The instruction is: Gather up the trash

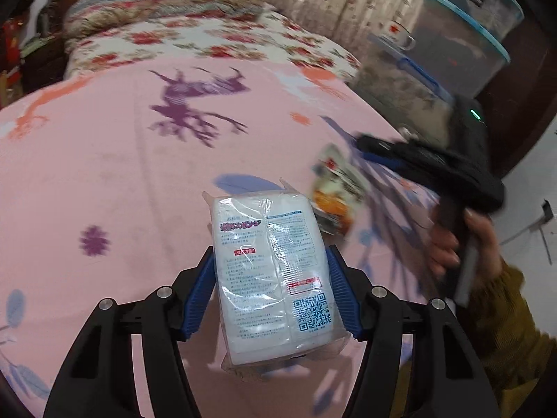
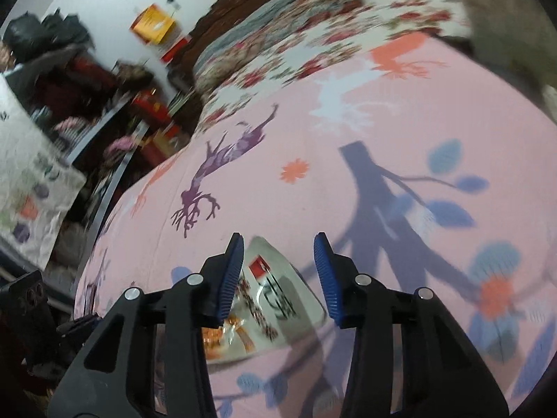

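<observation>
Two grippers: our left gripper (image 1: 271, 285) clamped the white packet (image 1: 275, 271) lengthwise, while our right gripper (image 2: 278, 278) straddled the snack wrapper (image 2: 268, 299), left pad touching, not yet clamped.

I am working in a bedroom of a home. Directly beneath and ahead of the left gripper (image 1: 271, 289) lies a bed with a pink sheet (image 1: 104, 181) printed with deer and leaves. Beyond it, at the far end, sit a floral quilt (image 1: 216, 41) and a folded striped blanket (image 1: 149, 3). Ahead and to the right stand stacked plastic storage bins (image 1: 463, 35) beside a curtain (image 1: 348, 0). Left of the right gripper (image 2: 278, 275), cluttered shelves (image 2: 115, 111) line a white wall.
</observation>
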`<state>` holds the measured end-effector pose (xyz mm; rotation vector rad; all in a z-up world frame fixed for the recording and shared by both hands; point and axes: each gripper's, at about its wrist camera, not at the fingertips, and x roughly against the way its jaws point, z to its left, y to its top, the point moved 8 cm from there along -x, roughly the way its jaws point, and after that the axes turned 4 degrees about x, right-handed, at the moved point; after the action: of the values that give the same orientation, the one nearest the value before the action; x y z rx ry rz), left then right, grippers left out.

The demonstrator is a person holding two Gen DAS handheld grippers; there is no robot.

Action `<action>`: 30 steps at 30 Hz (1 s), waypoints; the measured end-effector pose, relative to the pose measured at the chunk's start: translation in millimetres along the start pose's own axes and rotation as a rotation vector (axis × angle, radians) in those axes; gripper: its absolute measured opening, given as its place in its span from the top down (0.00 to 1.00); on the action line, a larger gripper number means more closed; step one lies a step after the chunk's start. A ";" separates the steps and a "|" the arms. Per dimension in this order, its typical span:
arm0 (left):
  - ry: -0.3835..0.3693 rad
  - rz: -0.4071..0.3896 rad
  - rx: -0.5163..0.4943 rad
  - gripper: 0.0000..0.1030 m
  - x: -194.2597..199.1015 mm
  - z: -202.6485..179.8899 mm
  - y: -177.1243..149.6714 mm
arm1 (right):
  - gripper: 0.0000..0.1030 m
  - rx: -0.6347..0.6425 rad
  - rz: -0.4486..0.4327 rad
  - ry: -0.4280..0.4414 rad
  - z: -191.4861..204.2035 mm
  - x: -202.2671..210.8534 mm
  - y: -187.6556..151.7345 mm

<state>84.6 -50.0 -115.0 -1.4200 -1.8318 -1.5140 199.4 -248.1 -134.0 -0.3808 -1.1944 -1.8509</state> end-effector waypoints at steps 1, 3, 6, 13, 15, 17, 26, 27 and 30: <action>-0.008 0.008 -0.004 0.43 -2.9 -4.2 -0.8 | 0.57 0.004 0.016 0.013 -0.1 -4.8 0.6; -0.008 0.023 -0.016 0.42 -10.3 -12.3 -3.2 | 0.57 -0.006 0.052 0.032 -1.3 -12.7 -3.8; 0.013 0.031 -0.023 0.41 -19.2 -17.9 -1.0 | 0.58 -0.036 0.057 0.081 0.7 -4.0 -19.8; 0.069 0.020 0.065 0.41 -29.7 13.9 20.8 | 0.58 -0.135 0.033 0.255 6.3 40.5 -69.2; 0.065 0.023 0.079 0.40 -30.5 18.2 22.3 | 0.58 -0.127 0.014 0.242 6.1 51.2 -78.6; 0.083 0.020 0.071 0.41 -32.3 19.0 23.8 | 0.57 -0.109 0.007 0.220 6.6 55.7 -84.4; 0.129 0.017 0.027 0.41 -33.0 14.1 18.1 | 0.56 -0.101 -0.003 0.132 -12.6 47.0 -75.2; 0.133 0.020 0.024 0.41 -34.3 14.1 17.3 | 0.56 -0.092 0.007 0.132 -9.2 43.6 -73.8; 0.165 0.009 -0.007 0.41 -36.6 11.4 16.7 | 0.63 -0.077 0.040 0.150 -1.6 34.2 -72.0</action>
<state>117.8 -58.0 -139.1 -1.2638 -1.7208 -1.5839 122.7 -255.5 -154.5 -0.3003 -1.0101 -1.8605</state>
